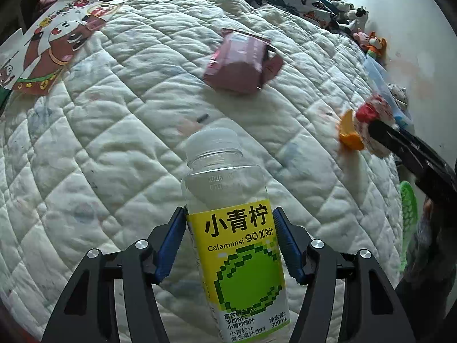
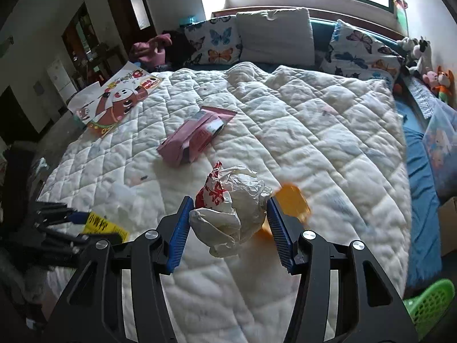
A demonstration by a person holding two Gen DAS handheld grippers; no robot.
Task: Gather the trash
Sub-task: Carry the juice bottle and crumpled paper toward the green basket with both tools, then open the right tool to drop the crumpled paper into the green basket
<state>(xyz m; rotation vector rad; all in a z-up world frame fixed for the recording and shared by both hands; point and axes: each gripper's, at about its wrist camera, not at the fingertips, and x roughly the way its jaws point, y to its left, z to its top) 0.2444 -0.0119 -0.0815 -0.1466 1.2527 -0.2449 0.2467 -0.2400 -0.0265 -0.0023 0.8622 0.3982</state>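
White quilt (image 2: 314,120) covers the bed; trash lies scattered on it. Pink carton (image 2: 194,140), flattened and light, rests near the quilt's centre, toward the head edge: take it across the flat faces. Left gripper (image 1: 230,241) is clamped on an empty plastic bottle (image 1: 228,214) at the label; smooth wall, likely to slip or buckle if squeezed hard. Right gripper (image 2: 230,228) is closed on a crumpled paper wad (image 2: 234,214), soft and compressible, with an orange scrap (image 2: 294,200) beside it. Green basket (image 2: 431,303) sits off the foot corner.

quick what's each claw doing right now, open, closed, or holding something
Left claw: closed on the bottle.
Right claw: closed on the crumpled wrapper.
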